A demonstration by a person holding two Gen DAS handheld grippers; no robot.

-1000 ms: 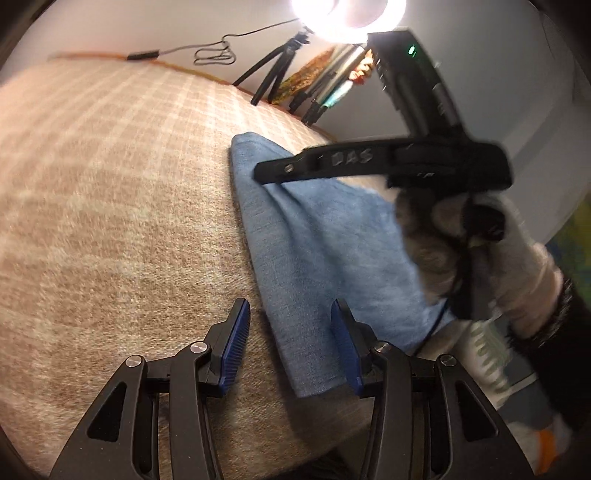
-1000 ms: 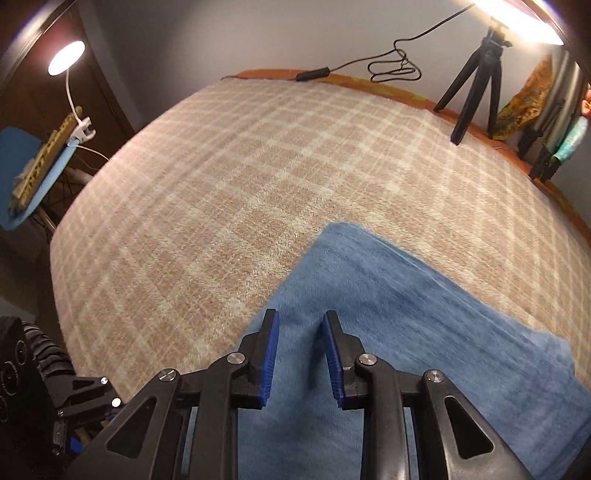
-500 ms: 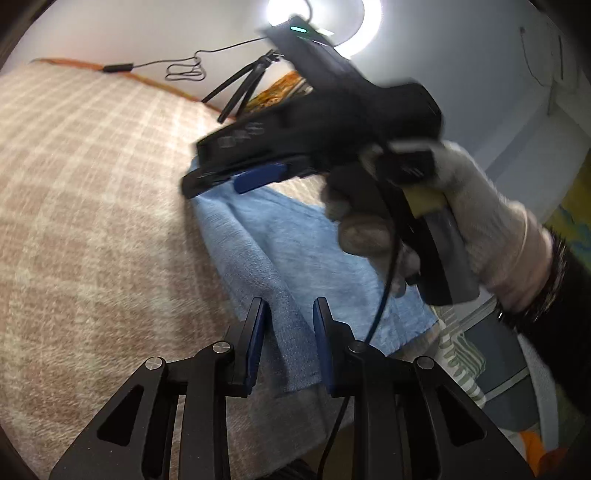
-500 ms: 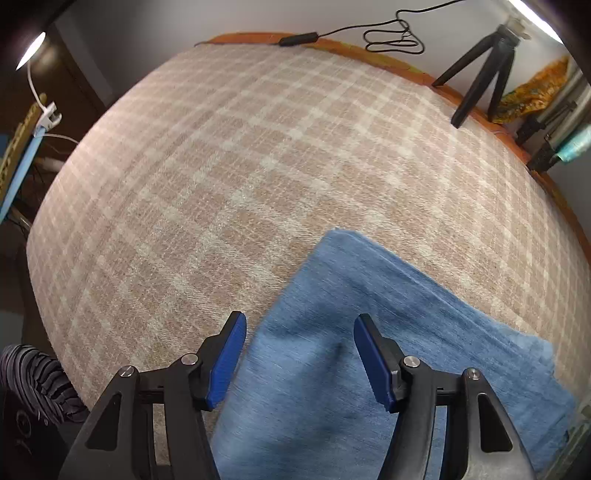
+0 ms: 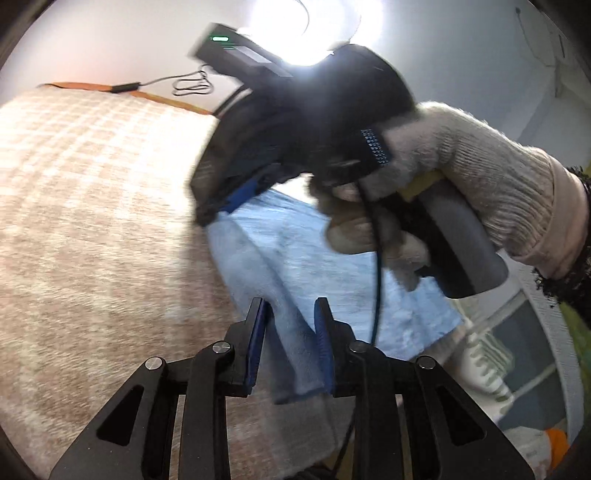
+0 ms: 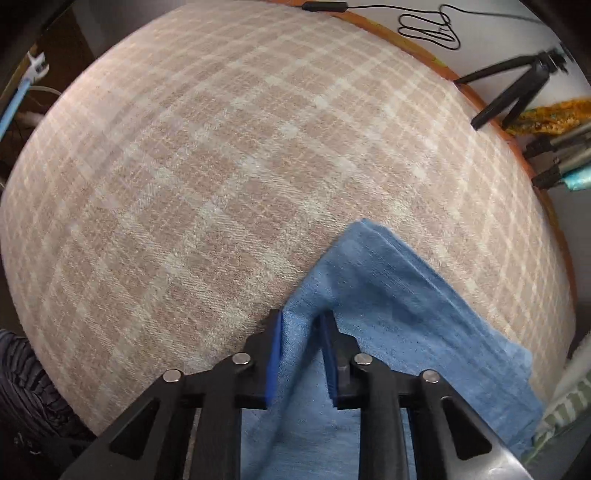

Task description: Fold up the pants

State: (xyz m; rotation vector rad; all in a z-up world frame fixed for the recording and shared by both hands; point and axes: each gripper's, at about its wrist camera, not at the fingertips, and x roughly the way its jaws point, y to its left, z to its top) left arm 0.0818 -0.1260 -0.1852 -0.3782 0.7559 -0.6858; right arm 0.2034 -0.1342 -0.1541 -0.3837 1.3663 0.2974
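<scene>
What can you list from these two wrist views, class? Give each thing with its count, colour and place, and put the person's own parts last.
pants: one, blue, folded, at the blanket's near right edge
blanket: one, beige plaid, covering the bed
tripod: one, black, beyond the far right edge
cable: one, black, coiled against the far wall
left claw: one, black with blue pads, a pants edge between them
right claw: one, black with blue pads, just closed on a raised pants fold
gloved hand: one, beige, gripping the right claw's handle

The folded blue denim pants [image 6: 388, 314] lie on the beige plaid blanket [image 6: 221, 184], between each gripper's fingers, black tripod [image 6: 513, 92] far beyond
</scene>
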